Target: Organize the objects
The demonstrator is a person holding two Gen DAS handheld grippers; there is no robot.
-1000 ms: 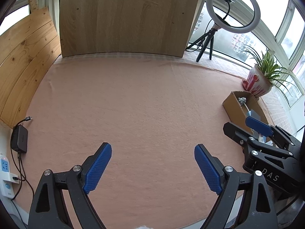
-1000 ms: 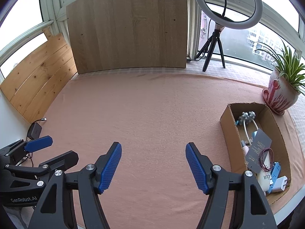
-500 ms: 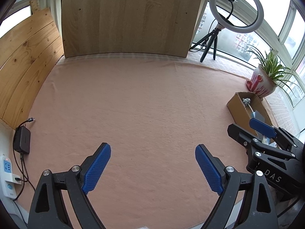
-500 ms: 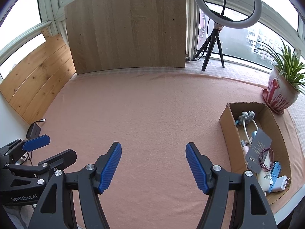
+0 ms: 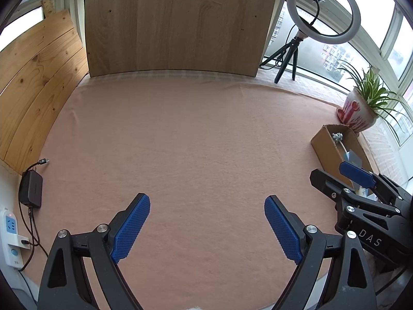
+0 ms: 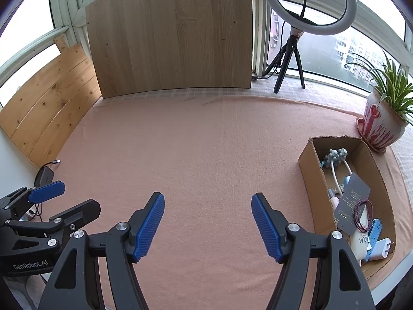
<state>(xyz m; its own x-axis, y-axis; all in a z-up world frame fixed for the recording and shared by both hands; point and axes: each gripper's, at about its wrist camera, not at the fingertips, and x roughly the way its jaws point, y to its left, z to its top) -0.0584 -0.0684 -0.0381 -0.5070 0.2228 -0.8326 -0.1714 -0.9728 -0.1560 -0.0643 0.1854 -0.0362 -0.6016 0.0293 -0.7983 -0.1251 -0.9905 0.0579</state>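
A cardboard box (image 6: 308, 165) lies at the right of the pink cloth (image 6: 206, 155). Inside it are a grey massager with a white handle (image 6: 335, 156), a dark card (image 6: 352, 196), a purple hair tie (image 6: 362, 214), a white tube (image 6: 360, 242) and a white plug (image 6: 380, 249). My right gripper (image 6: 207, 223) hovers open over bare cloth, left of the box, nothing between its blue pads. My left gripper (image 5: 206, 226) is open too, over bare cloth. The left wrist view shows the box (image 5: 327, 149) partly hidden behind the other gripper (image 5: 361, 199).
A potted plant (image 6: 382, 126) stands behind the box. A ring light on a tripod (image 6: 307, 5) and a wooden board (image 6: 170, 36) stand at the back. Wooden planks (image 5: 33, 82) line the left side. A black adapter (image 5: 32, 188) and a white power strip (image 5: 10, 235) lie at the left edge.
The left wrist view has tilted slightly, so the table sits a little lower in frame. Both grippers stay open and empty, and nothing on the cloth has moved.
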